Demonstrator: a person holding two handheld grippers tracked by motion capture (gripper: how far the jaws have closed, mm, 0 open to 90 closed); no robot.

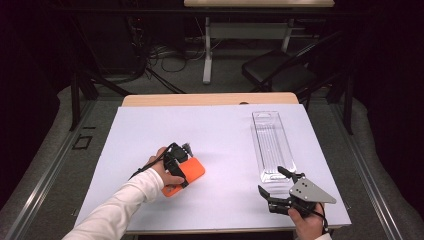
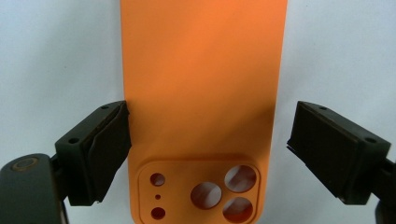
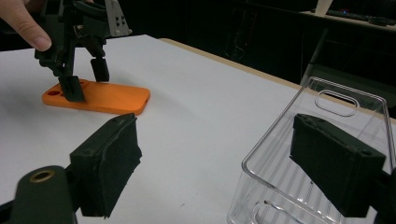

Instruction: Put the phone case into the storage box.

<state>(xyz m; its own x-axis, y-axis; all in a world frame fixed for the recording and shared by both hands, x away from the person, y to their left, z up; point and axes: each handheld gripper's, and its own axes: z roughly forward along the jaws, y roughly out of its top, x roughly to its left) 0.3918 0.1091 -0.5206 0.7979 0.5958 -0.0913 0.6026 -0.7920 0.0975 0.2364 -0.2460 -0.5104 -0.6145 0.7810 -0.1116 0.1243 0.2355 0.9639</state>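
Note:
An orange phone case [image 1: 192,172] lies flat on the white table sheet, left of centre, back side up. In the left gripper view the orange phone case [image 2: 203,84] shows its camera cut-outs nearest the camera. My left gripper [image 1: 176,167] stands over it pointing down, open, a jaw on each long side; one pad is at the edge and the other stands apart. From the right gripper view, the left gripper [image 3: 88,81] straddles the orange phone case [image 3: 107,99]. My right gripper [image 1: 271,181] is open at the near end of a clear plastic package tray [image 1: 272,142], holding nothing.
The white sheet [image 1: 220,130] covers most of the table; a wooden strip shows at its far edge. The table's front edge runs just under the right hand [image 1: 307,225]. A black chair [image 1: 280,70] and a desk leg [image 1: 207,50] stand beyond the table.

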